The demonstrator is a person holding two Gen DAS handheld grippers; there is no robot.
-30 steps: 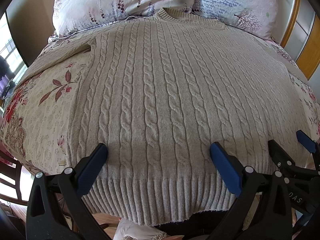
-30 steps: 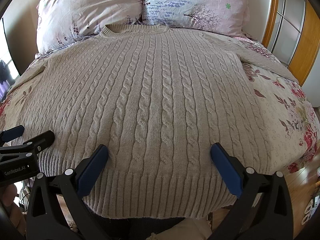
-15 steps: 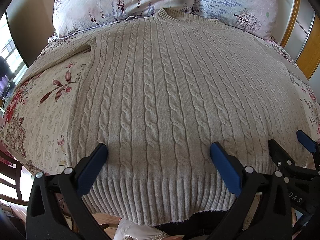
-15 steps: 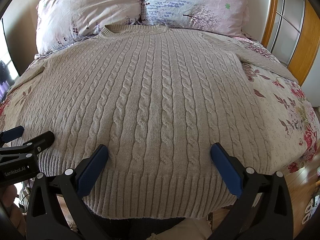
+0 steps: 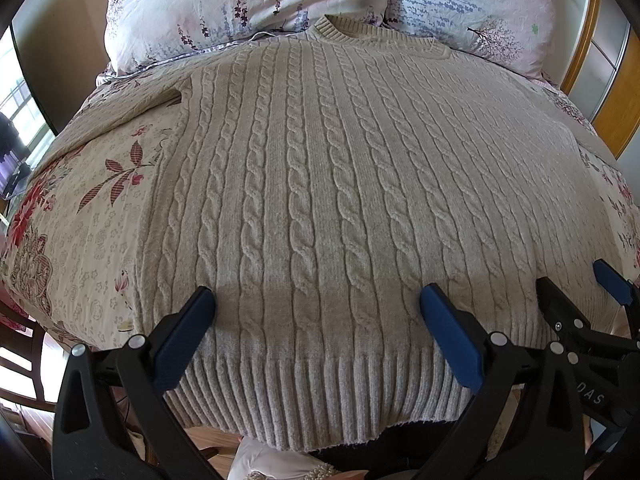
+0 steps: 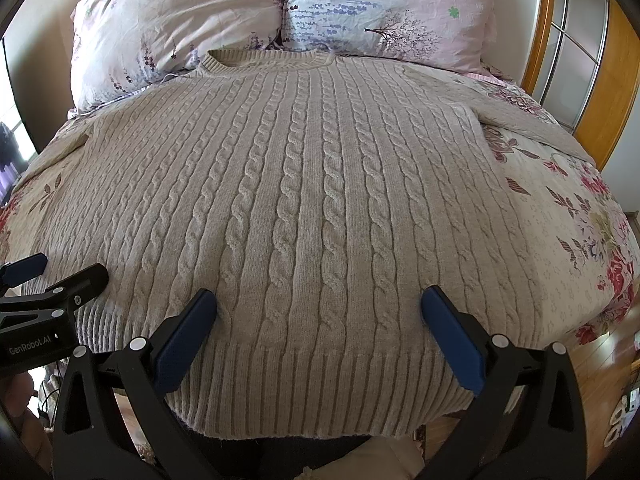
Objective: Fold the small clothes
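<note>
A beige cable-knit sweater (image 5: 320, 200) lies flat and unfolded. Its collar points away, and its ribbed hem hangs nearest.

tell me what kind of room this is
Most likely a bedroom. A beige cable-knit sweater lies spread flat on a bed with a floral bedspread, two flowered pillows sit at its head, and a wooden-framed panel, perhaps a wardrobe door, stands beside it.

Both the left gripper (image 5: 316, 332) and the right gripper (image 6: 318, 332) are black plastic frames with blue finger pads (image 5: 182, 340). Silver rivets dot the arms. White "GenRobot.AI" lettering marks the left gripper's side.
</note>
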